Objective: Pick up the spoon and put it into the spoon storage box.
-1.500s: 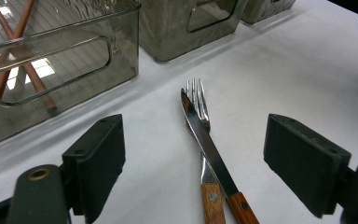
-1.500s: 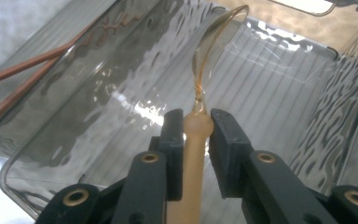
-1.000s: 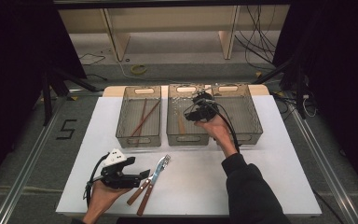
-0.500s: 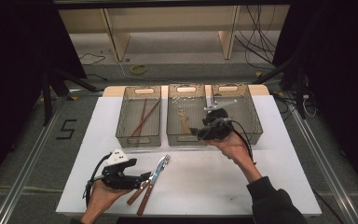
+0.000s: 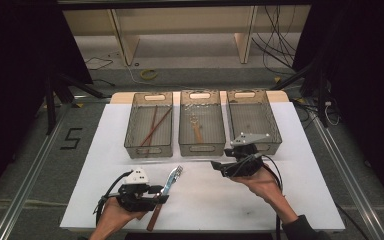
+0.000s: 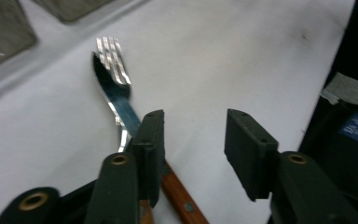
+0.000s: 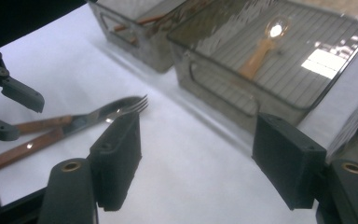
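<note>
A fork [image 5: 174,176] and a knife with wooden handles [image 5: 155,216] lie together on the white table at the near left. My left gripper [image 5: 161,194] rests low at them. Its jaws have just been closing and stand part open, with one wooden handle [image 6: 182,201] lying between them, unpressed, and the fork's tines [image 6: 112,59] ahead. My right gripper [image 5: 219,167] hovers in front of the middle bin, pointing left. Its jaws have just been opening and hold nothing [image 7: 198,149]. It looks at the fork [image 7: 131,106] and the left gripper [image 7: 4,109].
Three wire-mesh bins stand in a row at the back. The left bin [image 5: 148,150] holds chopsticks [image 5: 155,125], the middle bin [image 5: 202,148] a wooden-handled spoon [image 5: 196,127], and the right bin [image 5: 252,117] looks bare. White tabletop [image 5: 205,200] stretches between my hands.
My right gripper has drawn back from over the bins toward the near side of the table. The left gripper stayed by the cutlery and its jaws have narrowed.
</note>
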